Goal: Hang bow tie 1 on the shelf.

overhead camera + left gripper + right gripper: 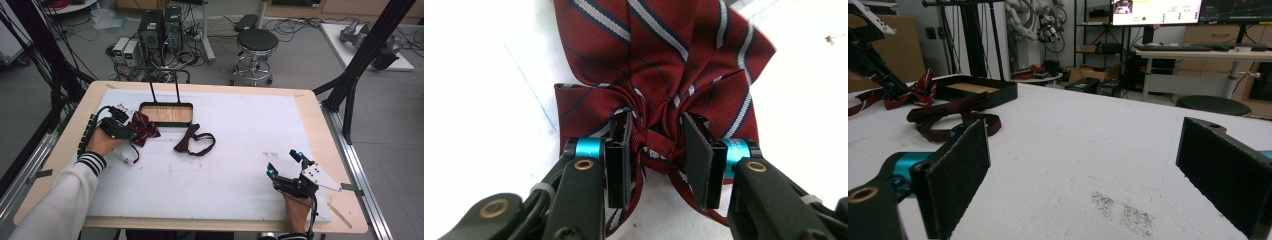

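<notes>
white table pad (235, 150), cabled lab floor (300, 70)

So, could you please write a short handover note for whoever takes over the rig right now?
Left tool: jaws set on either side of the centre knot of the striped burgundy bow tie, which lies on the white mat just left of the tray; whether they are fully clamped, I cannot tell.
Right tool: open, holding nothing, resting at the mat's near right.
Dark bow tie with its strap lies loose on the mat in front of the black wood-bottomed tray.
Done: nothing is in the tray yet.
Left: probably both ties go into the tray, striped one first.
</notes>
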